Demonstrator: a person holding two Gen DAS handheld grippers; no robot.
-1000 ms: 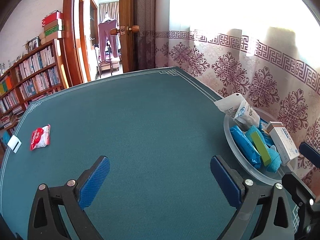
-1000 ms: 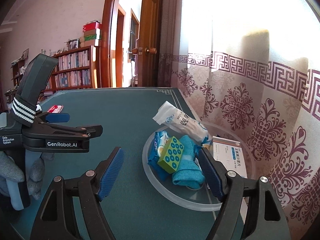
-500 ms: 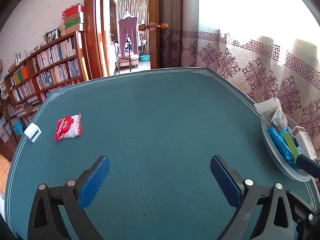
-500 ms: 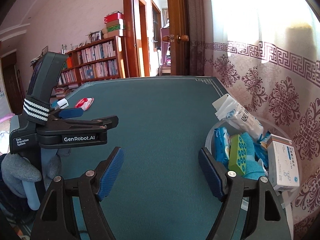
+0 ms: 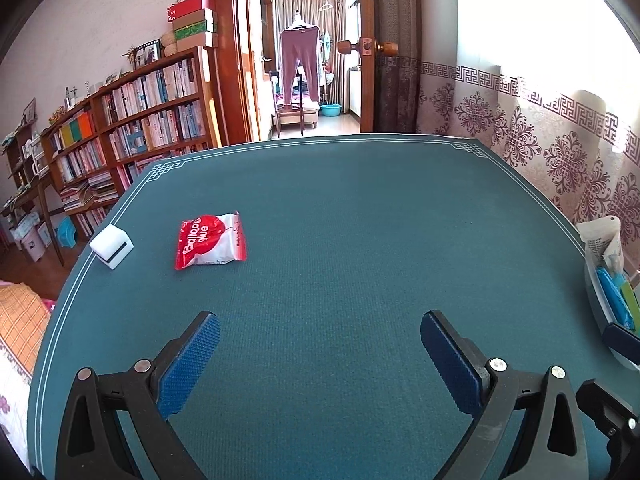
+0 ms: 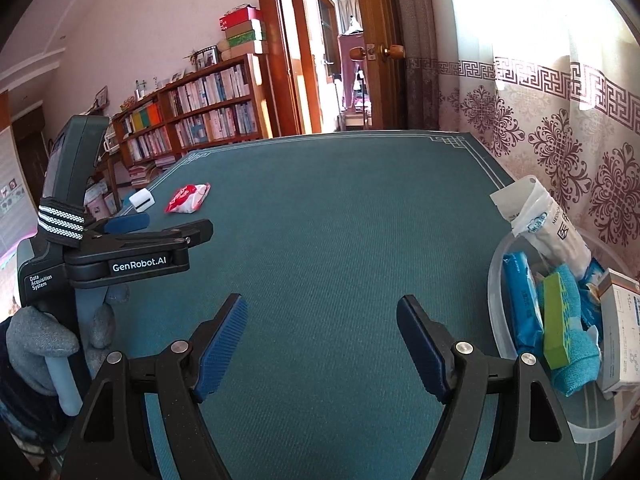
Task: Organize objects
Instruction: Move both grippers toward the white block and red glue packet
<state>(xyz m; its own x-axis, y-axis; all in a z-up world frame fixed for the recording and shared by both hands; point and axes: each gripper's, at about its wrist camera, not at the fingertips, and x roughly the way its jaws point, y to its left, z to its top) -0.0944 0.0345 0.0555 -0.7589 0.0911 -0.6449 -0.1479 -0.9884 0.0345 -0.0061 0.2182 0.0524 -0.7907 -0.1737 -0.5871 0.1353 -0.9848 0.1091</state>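
1. While a grey-gloved hand (image 6: 36,340) grips its handle at the left edge of the right wrist view, the left hand-held gripper (image 5: 320,354) tilts down over the dark green felt worktop (image 5: 340,240), its blue-padded fingers spread wide with nothing between them.
2. Far left on the worktop, by its edge, sits a small white box with a dark slot (image 5: 111,246).
3. Just beside it to the right lies a flat red and white balloon-glue packet (image 5: 211,245), apart from the box and well ahead of the left hand-held gripper.
4. Further right, the right hand-held gripper (image 6: 321,344) also points down at bare felt, jaws wide apart and empty.
5. At the worktop's right edge stands a clear round plastic tub (image 6: 498,268), holding a white medical pouch (image 6: 548,228), a blue wipes pack (image 6: 522,300), a green dotted block (image 6: 558,320) on a turquoise cloth (image 6: 578,364), and a white carton (image 6: 624,336).
6. Behind, a wooden bookshelf (image 5: 148,120) lines the left wall, a doorway (image 5: 308,60) opens at centre, and a patterned curtain (image 5: 540,128) hangs on the right.
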